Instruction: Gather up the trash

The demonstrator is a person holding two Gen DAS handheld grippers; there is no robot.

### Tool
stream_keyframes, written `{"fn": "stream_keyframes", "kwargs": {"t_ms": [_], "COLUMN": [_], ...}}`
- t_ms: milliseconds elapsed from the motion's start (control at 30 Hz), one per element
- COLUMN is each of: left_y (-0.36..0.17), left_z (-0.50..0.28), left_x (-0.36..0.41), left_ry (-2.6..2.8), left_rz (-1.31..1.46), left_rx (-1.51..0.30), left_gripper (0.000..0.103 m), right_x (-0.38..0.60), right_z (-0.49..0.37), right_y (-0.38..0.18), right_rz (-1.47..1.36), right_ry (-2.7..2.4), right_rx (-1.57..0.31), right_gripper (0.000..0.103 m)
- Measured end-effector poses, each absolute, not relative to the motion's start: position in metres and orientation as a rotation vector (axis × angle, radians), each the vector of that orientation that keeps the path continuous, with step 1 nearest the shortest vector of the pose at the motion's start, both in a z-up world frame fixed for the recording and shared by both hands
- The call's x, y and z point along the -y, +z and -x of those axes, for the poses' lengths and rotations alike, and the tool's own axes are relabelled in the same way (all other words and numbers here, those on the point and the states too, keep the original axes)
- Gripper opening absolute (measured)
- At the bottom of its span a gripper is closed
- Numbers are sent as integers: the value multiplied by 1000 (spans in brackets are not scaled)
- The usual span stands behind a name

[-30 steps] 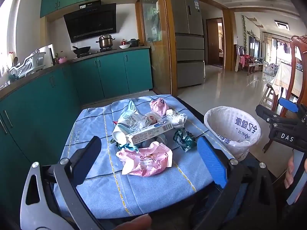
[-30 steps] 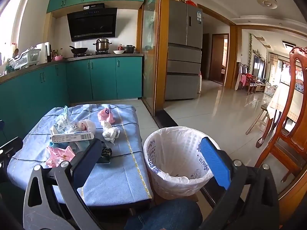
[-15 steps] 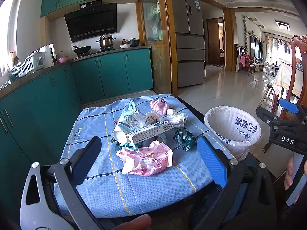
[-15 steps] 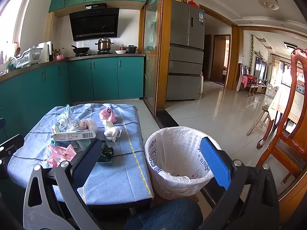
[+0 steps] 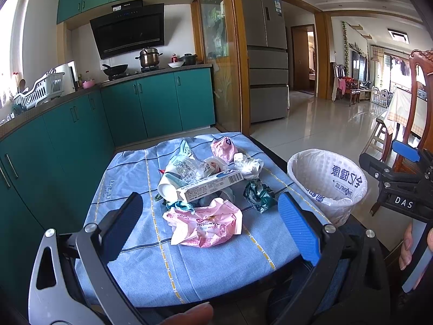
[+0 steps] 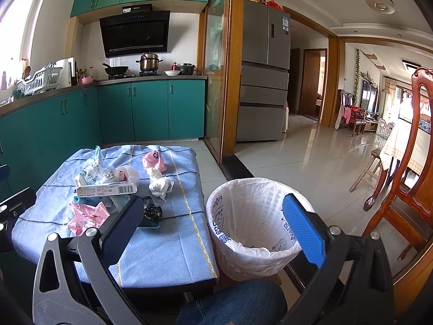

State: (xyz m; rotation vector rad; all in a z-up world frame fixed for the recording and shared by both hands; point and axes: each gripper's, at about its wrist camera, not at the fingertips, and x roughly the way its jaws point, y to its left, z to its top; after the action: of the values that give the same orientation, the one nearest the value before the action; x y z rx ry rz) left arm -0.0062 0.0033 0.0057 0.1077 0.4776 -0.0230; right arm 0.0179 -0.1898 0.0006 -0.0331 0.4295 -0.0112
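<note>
A pile of trash lies on a table with a blue cloth [image 5: 135, 173]: a pink wrapper [image 5: 205, 223], a white carton box [image 5: 211, 188], a dark green crumpled wrapper [image 5: 258, 193], a white crumpled tissue [image 5: 247, 163], a small pink wrapper [image 5: 223, 147] and a clear plastic bag [image 5: 186, 165]. A white bin with a liner [image 5: 328, 187] stands right of the table. My left gripper [image 5: 209, 224] is open and empty, just before the pink wrapper. My right gripper [image 6: 213, 223] is open and empty, near the bin [image 6: 254, 224]; it also shows in the left wrist view [image 5: 397, 187].
Teal kitchen cabinets [image 5: 67, 135] run along the left and back. A wooden chair [image 6: 406, 176] stands at the right. A grey fridge [image 6: 263, 81] and a tiled floor [image 6: 311, 157] lie beyond the table. My knee in jeans [image 6: 238, 303] is below the bin.
Both views have shifted only slightly. The trash and the bin have not moved. Both grippers remain open.
</note>
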Motion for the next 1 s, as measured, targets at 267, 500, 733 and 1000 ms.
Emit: {"fn": "stream_keyframes", "kwargs": {"t_ms": [267, 500, 733, 1000], "left_y": [6, 8, 7, 6], "left_z": [6, 5, 5, 4], "left_x": [-4, -5, -5, -5], "left_ry": [-24, -28, -26, -25], "left_rz": [-106, -100, -99, -98], "left_rx": [-481, -477, -480, -487], "left_gripper": [100, 100, 100, 100], "right_x": [190, 188, 188, 188], "right_z": [-18, -16, -17, -16], "right_y": [0, 0, -2, -2], "right_rz": [38, 41, 44, 47], "right_ry": [-10, -10, -5, -5], "right_rx": [-432, -433, -438, -440], "right_gripper": [100, 100, 100, 100]}}
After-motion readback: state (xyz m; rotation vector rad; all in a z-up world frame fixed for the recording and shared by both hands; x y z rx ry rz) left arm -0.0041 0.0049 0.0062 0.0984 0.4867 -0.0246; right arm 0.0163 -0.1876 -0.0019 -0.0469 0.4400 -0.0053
